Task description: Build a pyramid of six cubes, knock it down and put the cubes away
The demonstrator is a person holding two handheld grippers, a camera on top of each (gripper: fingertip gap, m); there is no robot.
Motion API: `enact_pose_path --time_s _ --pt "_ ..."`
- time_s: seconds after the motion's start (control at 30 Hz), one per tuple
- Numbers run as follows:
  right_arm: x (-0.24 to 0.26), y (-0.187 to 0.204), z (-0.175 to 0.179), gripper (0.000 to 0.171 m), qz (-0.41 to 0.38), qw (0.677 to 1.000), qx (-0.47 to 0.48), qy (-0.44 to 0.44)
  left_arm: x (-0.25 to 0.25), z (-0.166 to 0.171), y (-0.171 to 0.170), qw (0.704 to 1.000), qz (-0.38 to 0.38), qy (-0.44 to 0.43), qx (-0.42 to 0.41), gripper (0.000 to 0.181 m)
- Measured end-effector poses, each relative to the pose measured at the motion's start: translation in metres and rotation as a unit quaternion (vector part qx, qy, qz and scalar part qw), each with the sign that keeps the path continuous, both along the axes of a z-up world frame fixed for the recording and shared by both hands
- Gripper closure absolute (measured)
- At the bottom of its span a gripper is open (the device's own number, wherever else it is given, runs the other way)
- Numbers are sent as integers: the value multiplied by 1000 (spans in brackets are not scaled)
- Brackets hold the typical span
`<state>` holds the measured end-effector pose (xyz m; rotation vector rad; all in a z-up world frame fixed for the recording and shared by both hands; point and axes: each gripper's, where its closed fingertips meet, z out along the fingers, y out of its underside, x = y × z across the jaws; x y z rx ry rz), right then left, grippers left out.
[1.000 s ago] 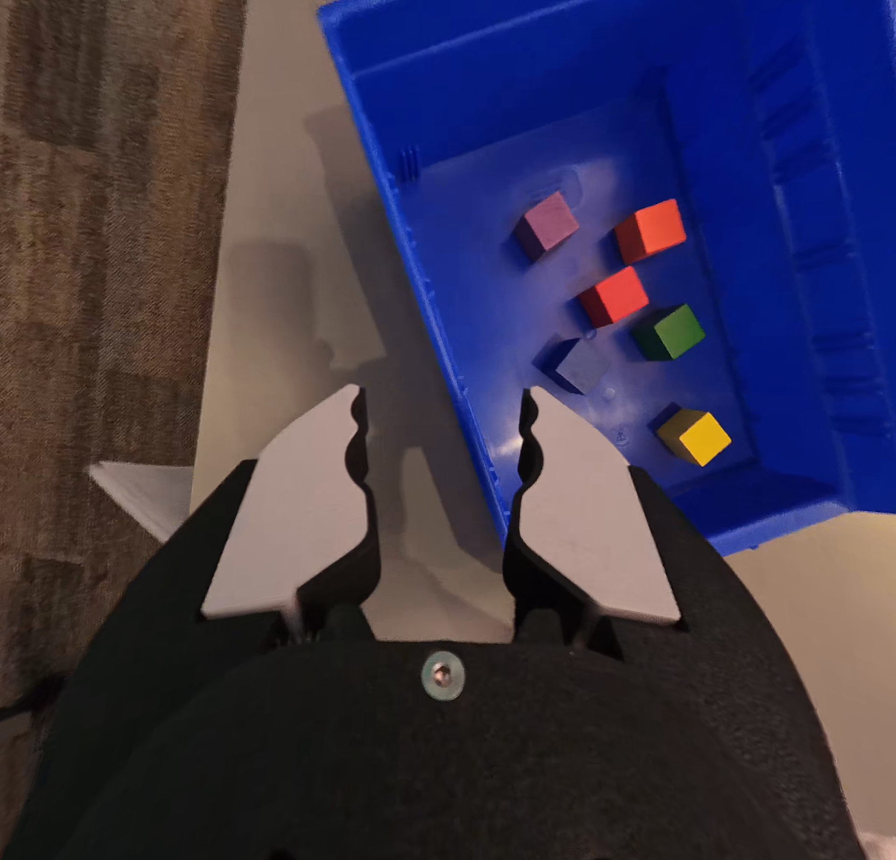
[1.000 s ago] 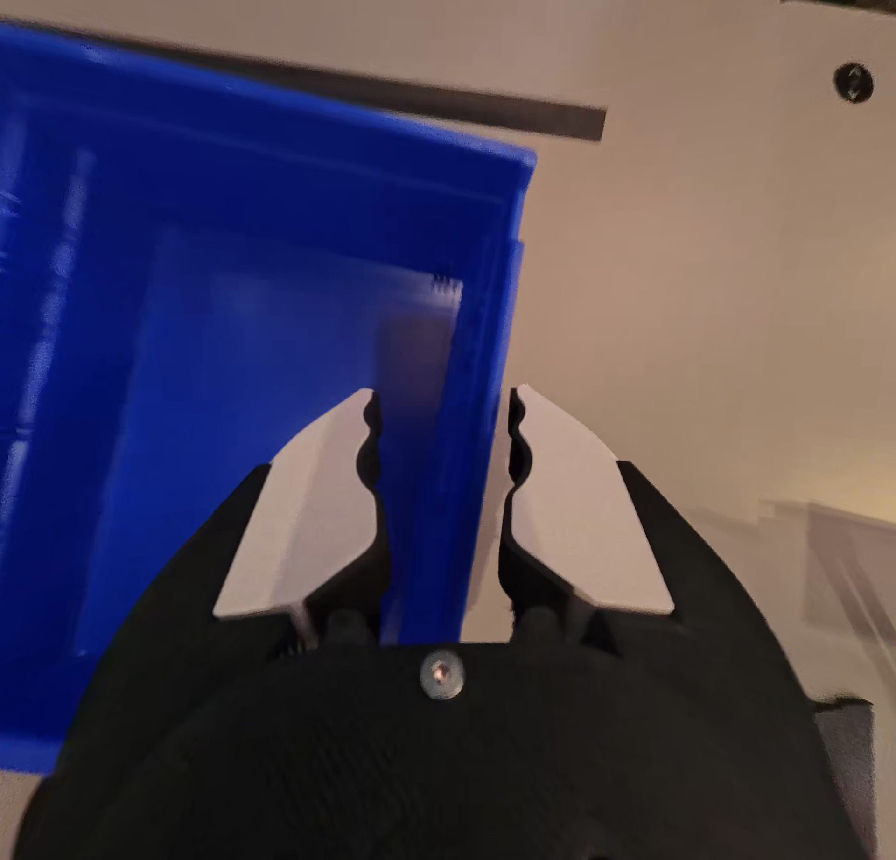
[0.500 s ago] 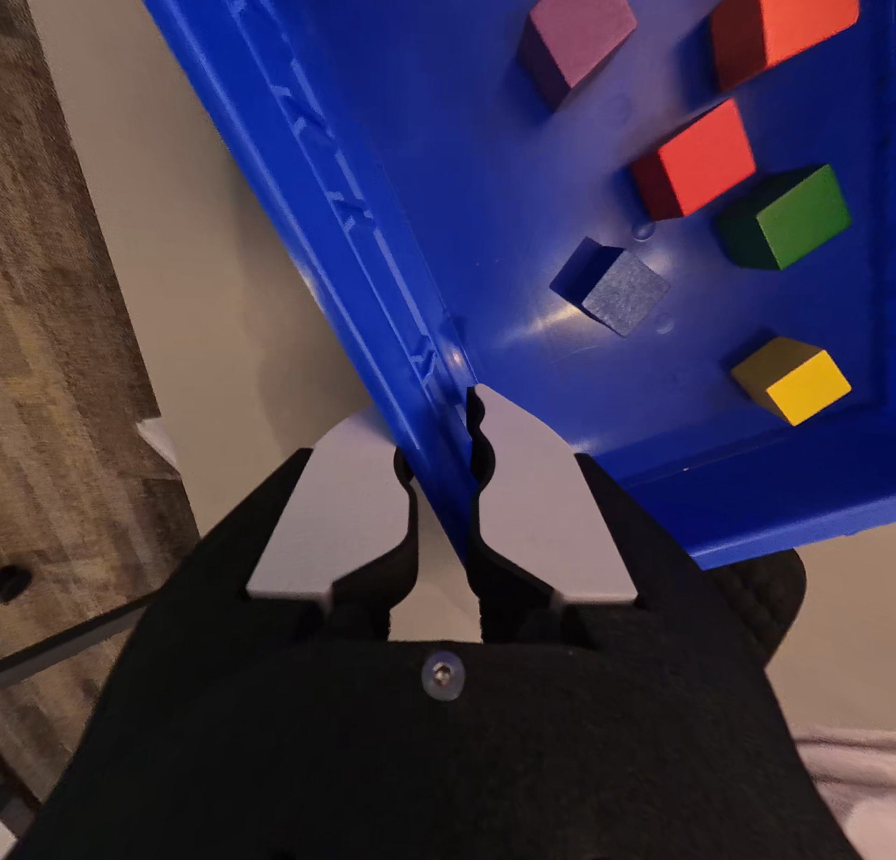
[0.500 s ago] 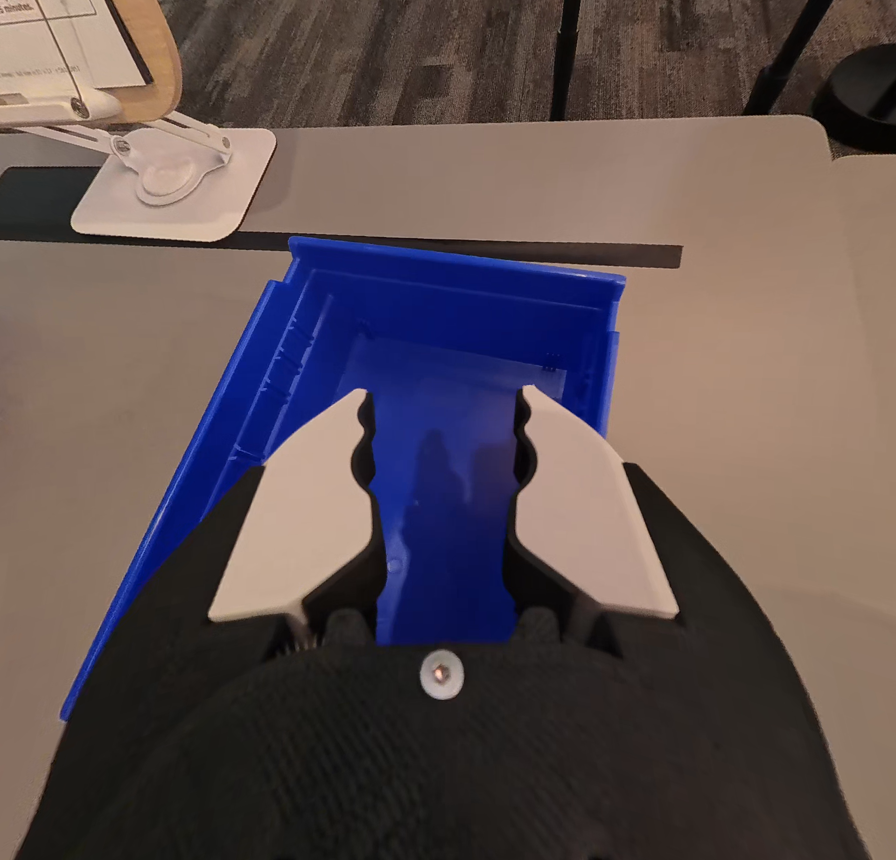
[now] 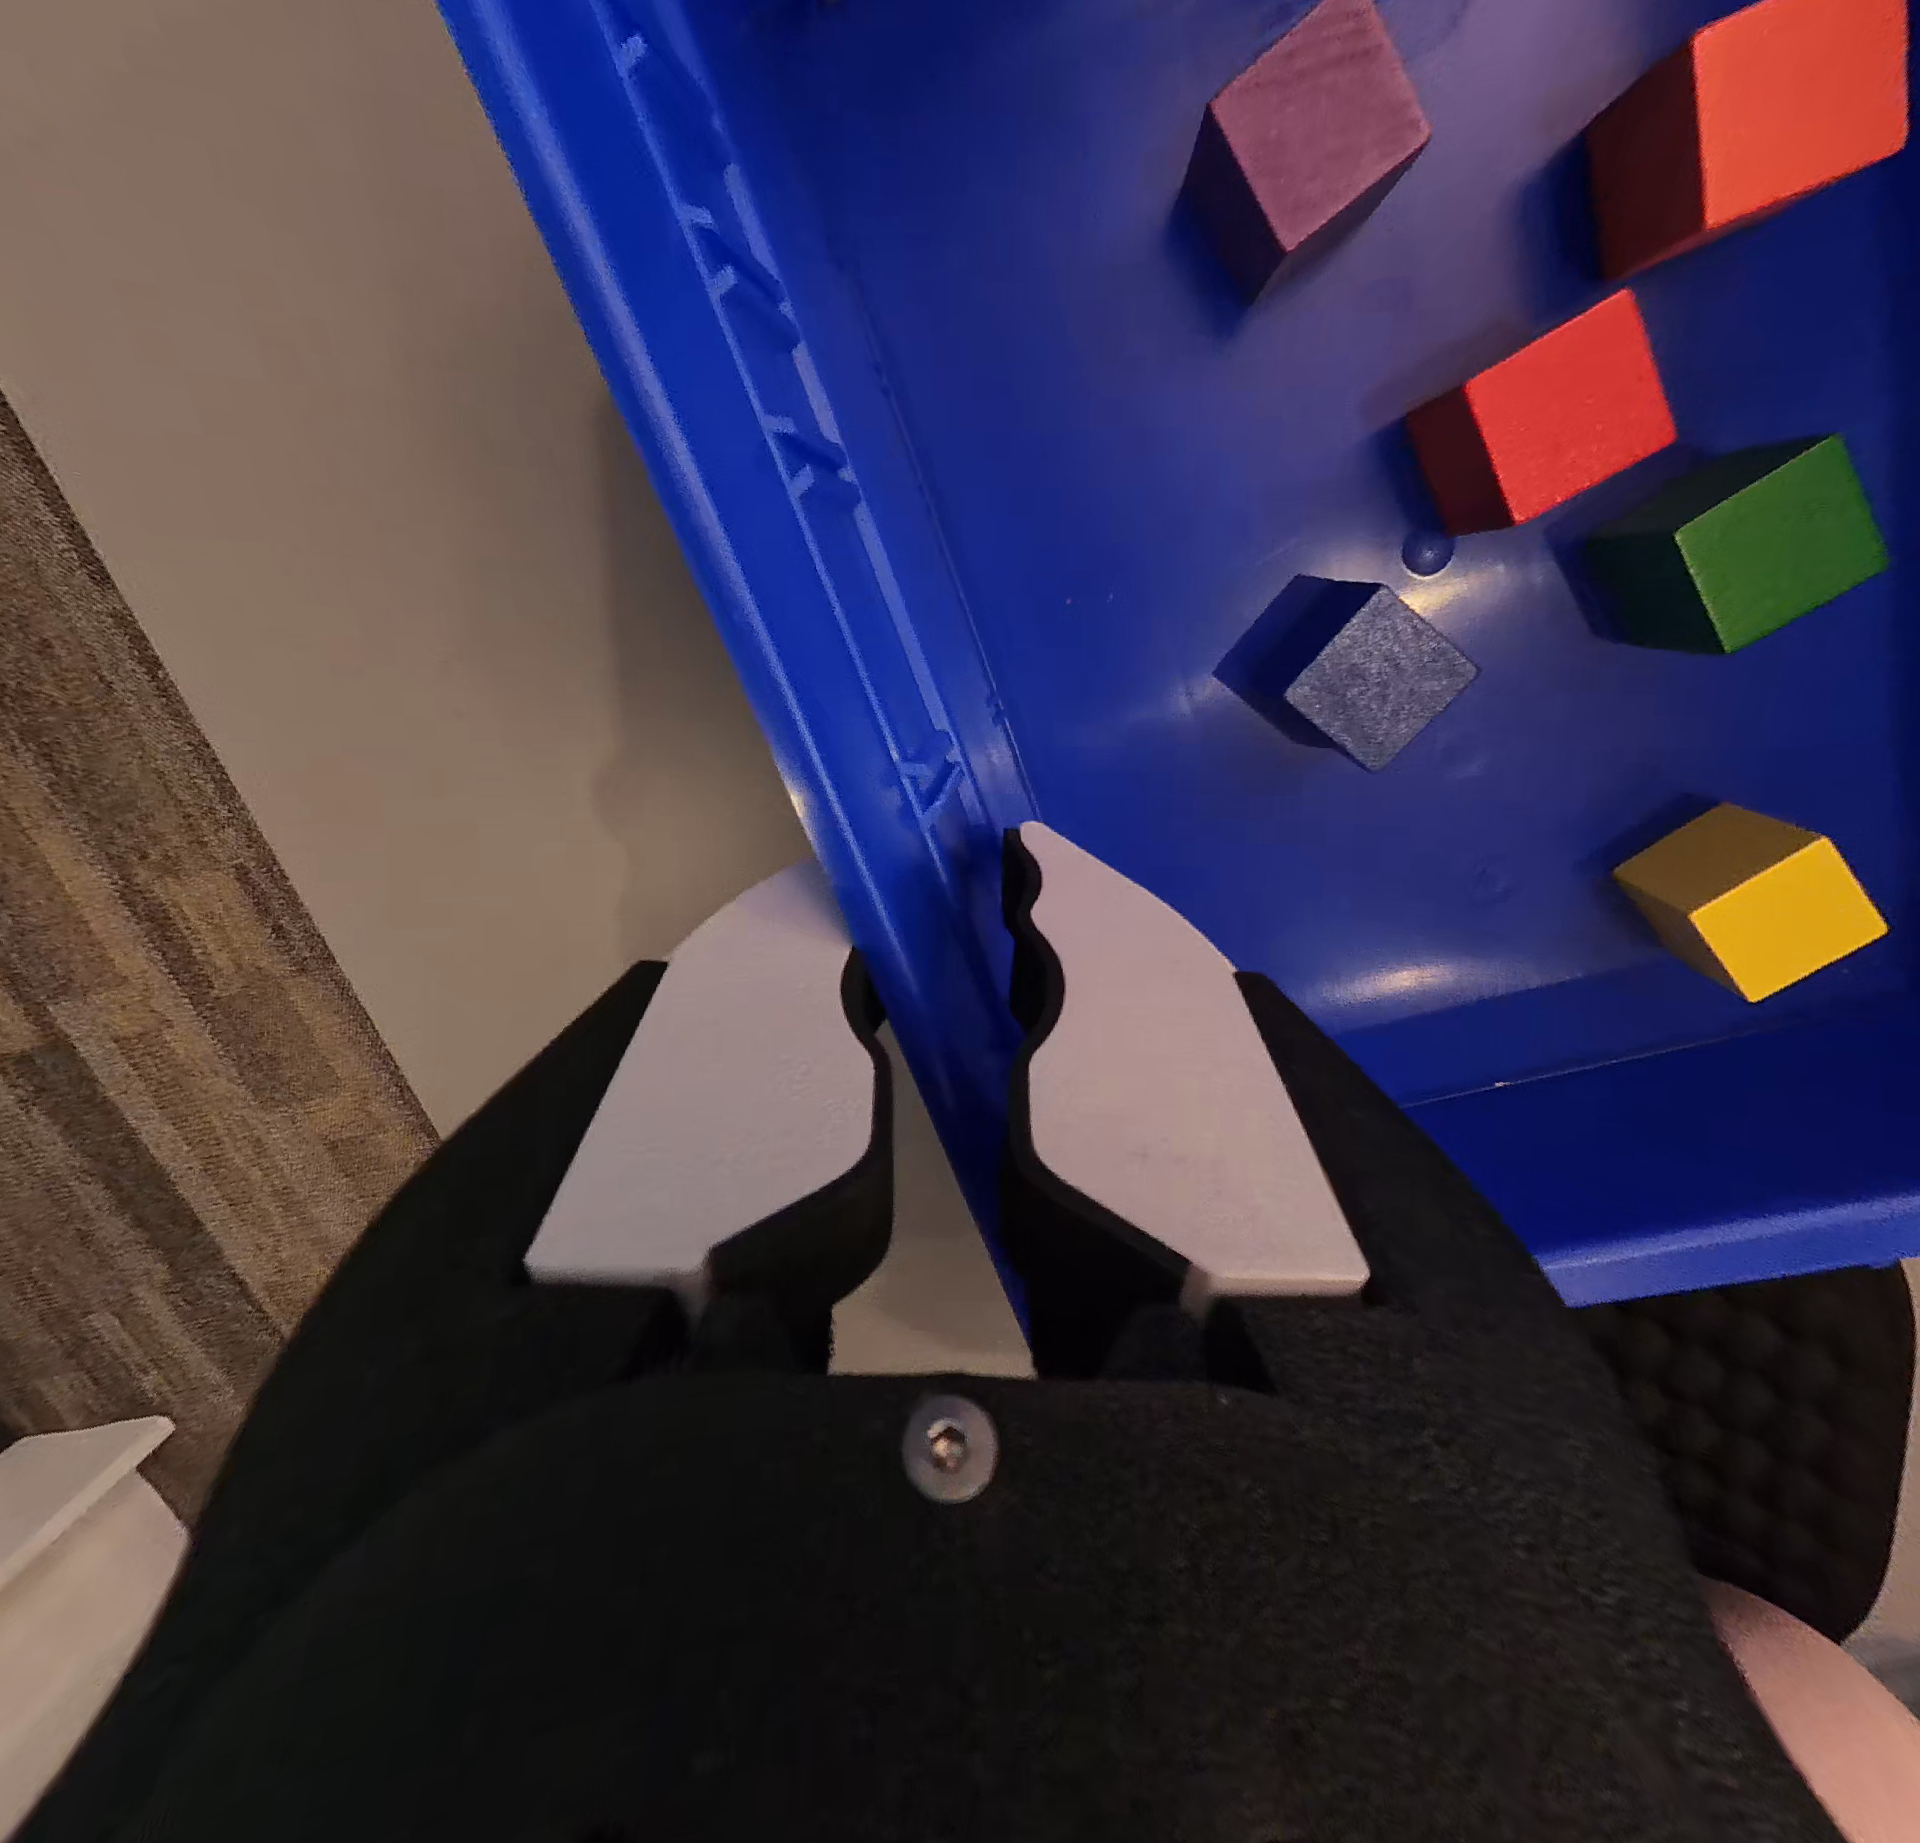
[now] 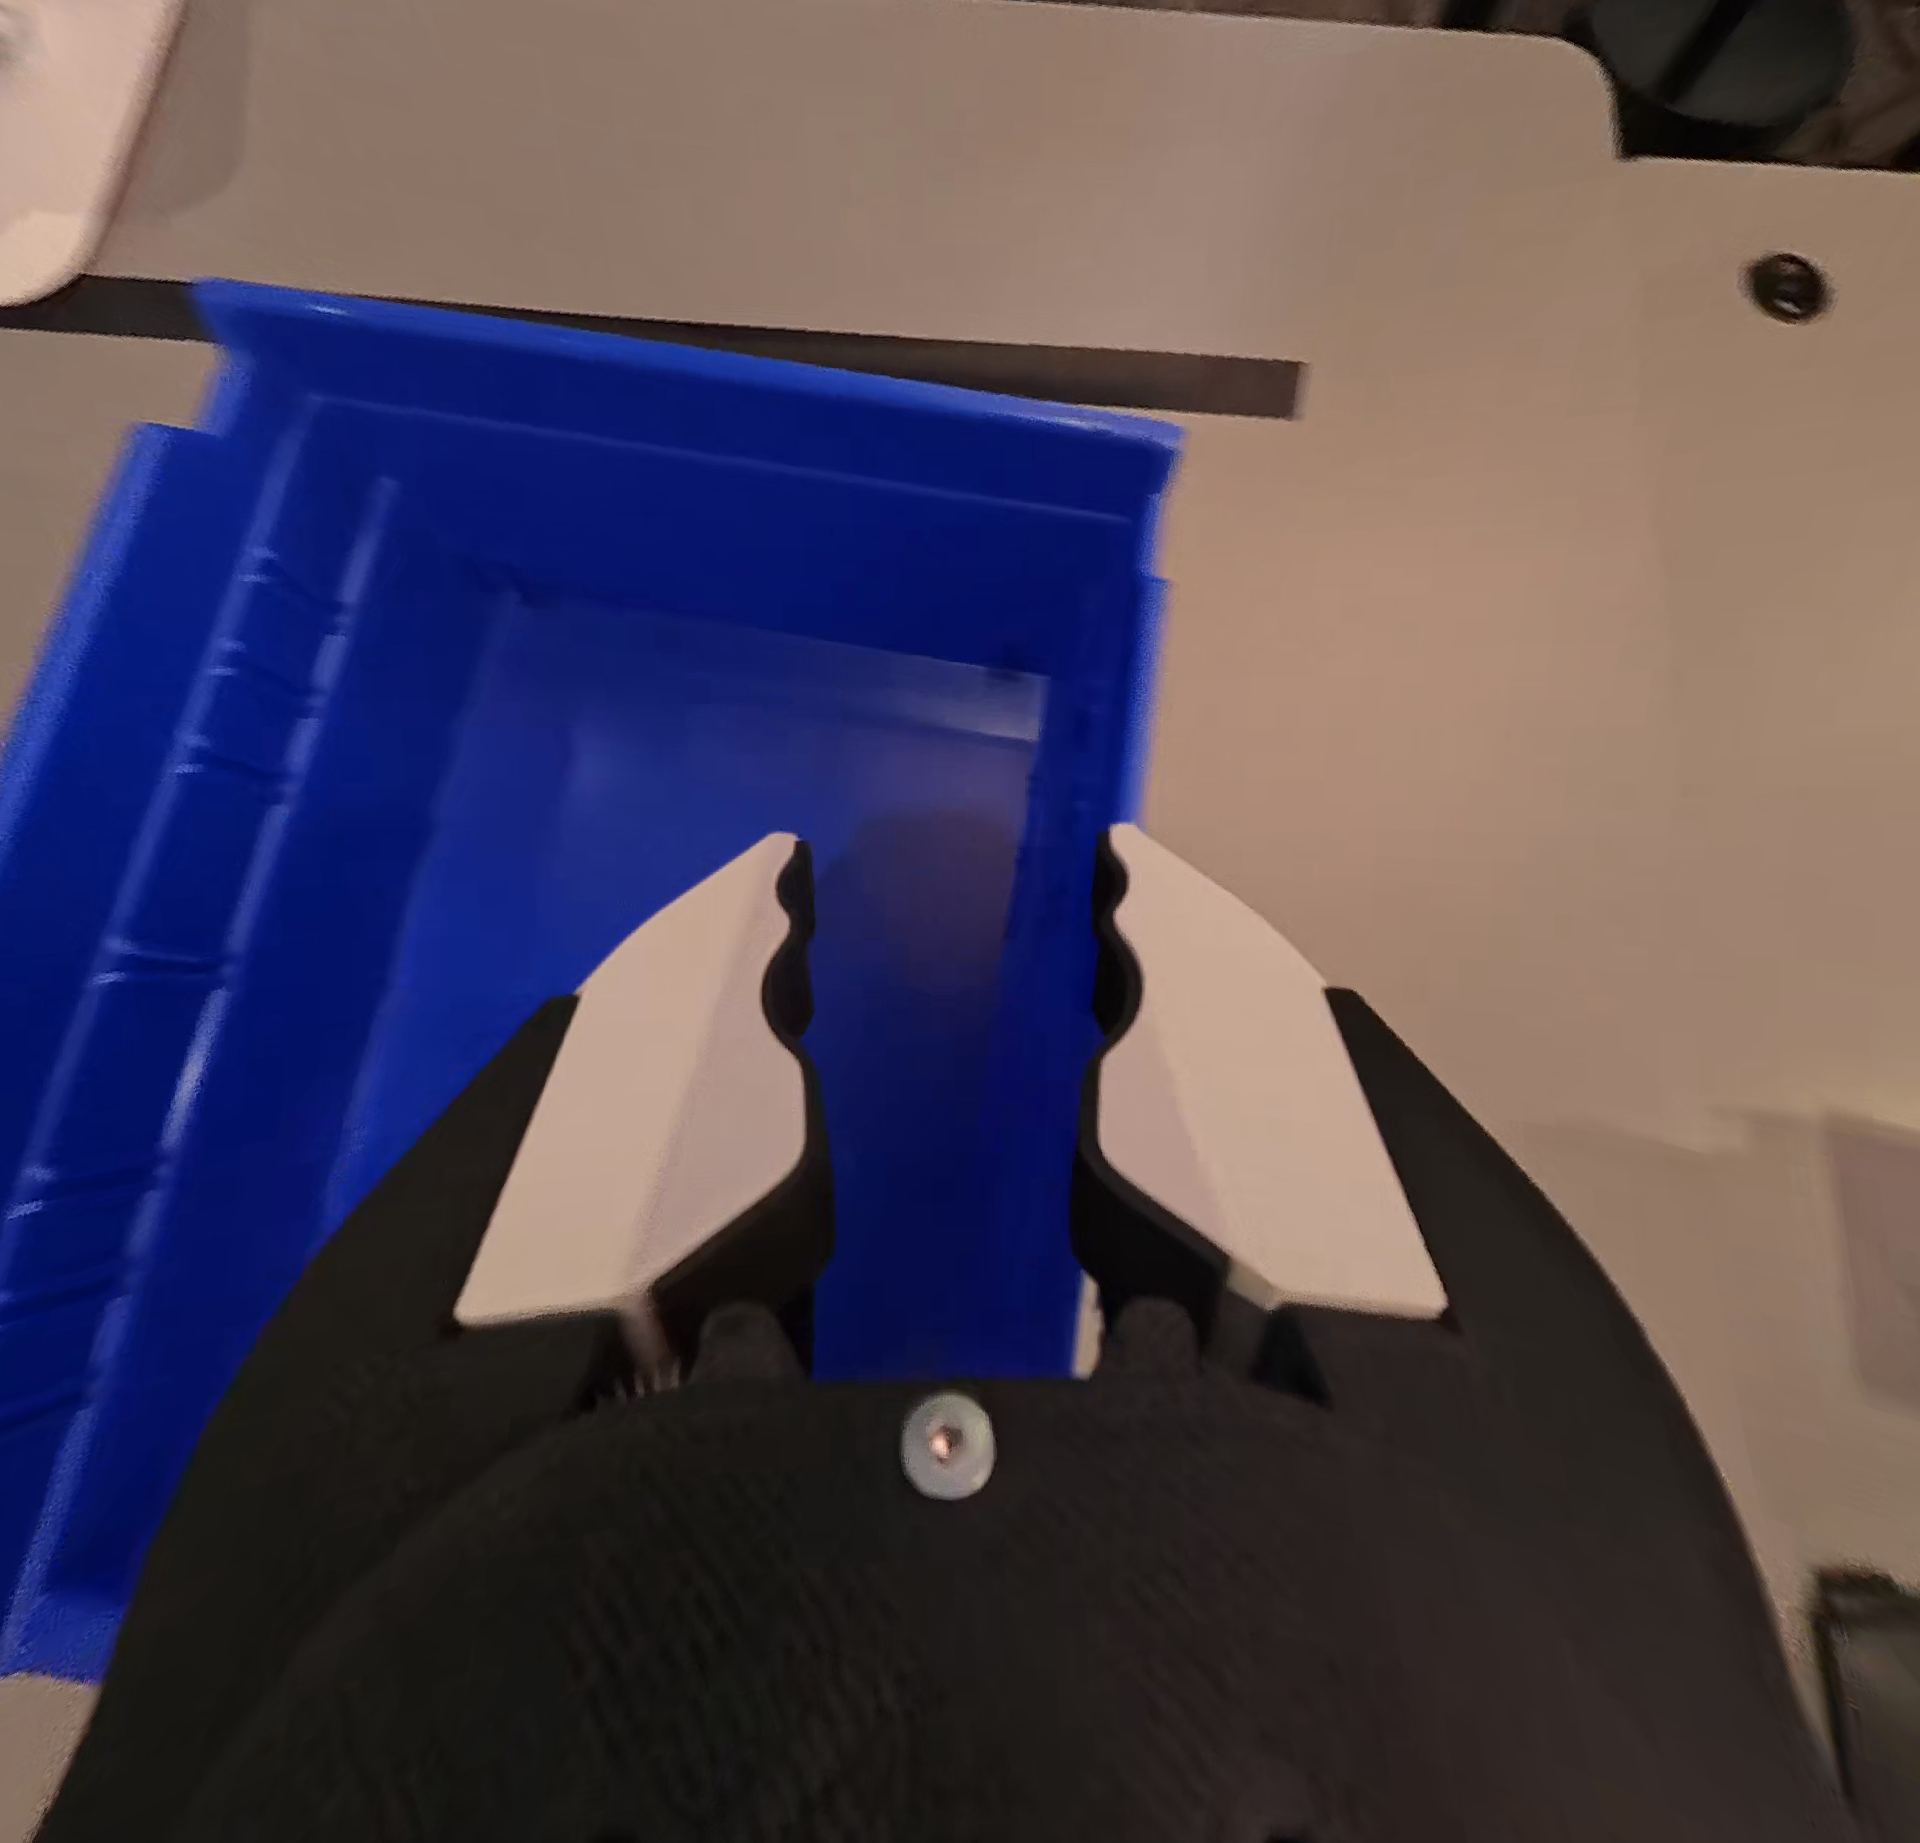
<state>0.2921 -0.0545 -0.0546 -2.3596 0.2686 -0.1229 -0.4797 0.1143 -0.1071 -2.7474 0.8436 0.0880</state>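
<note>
Left gripper (image 5: 940, 920) is clamping the blue bin (image 5: 1091, 443) side wall, steadying 6 cubes; right gripper (image 6: 951, 858) is hovering released, best straddling the opposite wall squarely

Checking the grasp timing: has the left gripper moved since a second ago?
Yes. The left gripper has advanced onto the blue bin, its fingers now straddling the side wall it earlier sat short of.
</note>
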Motion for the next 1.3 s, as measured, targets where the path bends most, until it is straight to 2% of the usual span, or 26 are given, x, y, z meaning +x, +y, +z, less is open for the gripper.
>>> enact_pose_path --time_s 0.17,0.33,0.43,0.47,0.5,0.63,0.87,1.17,1.3 --pt "21 -25 -8 109 -63 997 -38 17 0 0 -2 1000 8 -14 -2 164" --pt "11 -37 -45 108 -56 988 -111 92 0 1 -3 1000 5 -9 0 164" --pt "4 -40 -56 125 -43 981 -148 114 -1 2 -5 1000 10 -5 0 162" --pt "2 -39 -55 141 -34 982 -146 114 -2 3 -6 1000 12 -5 1 161" --pt "1 -39 -55 149 -28 982 -149 109 -1 5 -6 1000 15 -7 3 159" --pt "6 -41 -58 164 -30 982 -169 75 0 13 -8 1000 17 -19 11 159" --pt "-10 -31 -58 163 6 983 -170 73 -3 11 -13 1000 14 0 5 159" --pt "-14 -31 -60 163 -4 980 -180 86 -4 13 -11 1000 18 -4 11 166" --pt "-12 -27 -56 147 -11 983 -162 85 -2 33 -7 997 34 -53 51 165"
